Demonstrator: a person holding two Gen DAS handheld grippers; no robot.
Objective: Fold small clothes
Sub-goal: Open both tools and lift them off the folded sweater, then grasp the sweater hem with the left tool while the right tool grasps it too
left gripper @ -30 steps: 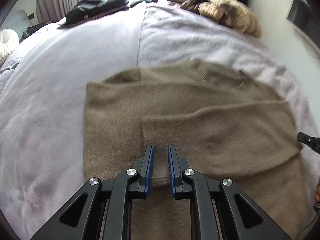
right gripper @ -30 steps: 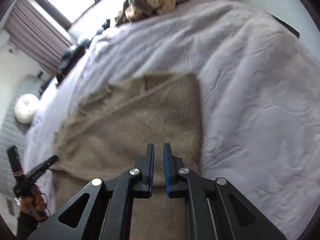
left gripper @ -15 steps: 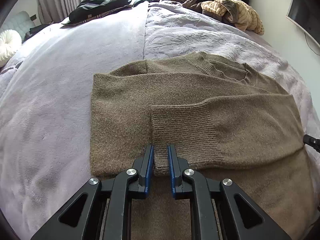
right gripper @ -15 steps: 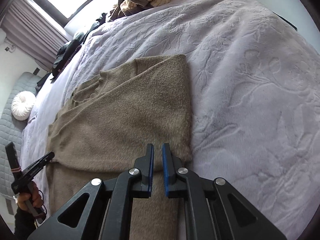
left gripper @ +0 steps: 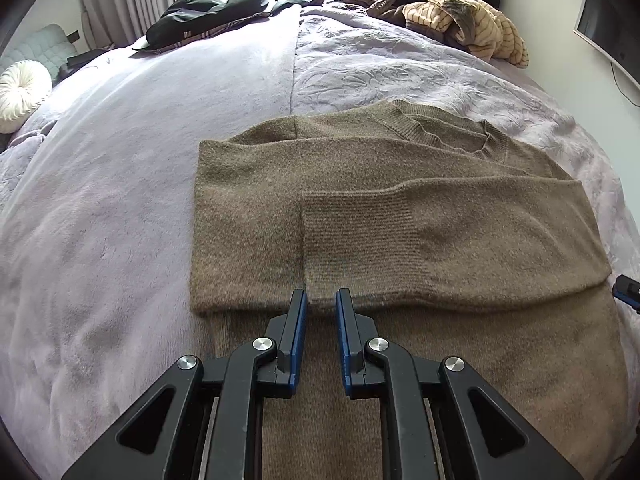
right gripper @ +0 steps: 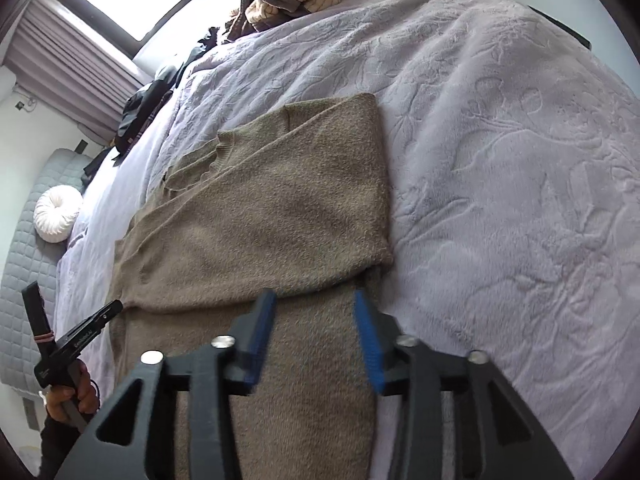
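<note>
A: Claws?
B: Both angled down at the bed. Left gripper (left gripper: 321, 300) clenched on the sweater (left gripper: 400, 216) sleeve cuff, bottom centre. Right gripper (right gripper: 315, 300) opening, pads clear of the knit under it.
A: Sweater?
B: Flat, sleeves folded across, mid-frame on lilac bedspread (right gripper: 500, 140). Clothes pile (left gripper: 460, 20) upper right, by window.

Olive-brown sweater (left gripper: 400, 216) — lilac embossed blanket (left gripper: 120, 200) — blue-padded jaws.

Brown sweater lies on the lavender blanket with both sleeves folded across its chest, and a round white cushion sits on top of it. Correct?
Not quite. The round white cushion sits off the bed's far left side, apart from the sweater, as the left wrist view shows. The blanket and folded sleeves are right.
</note>
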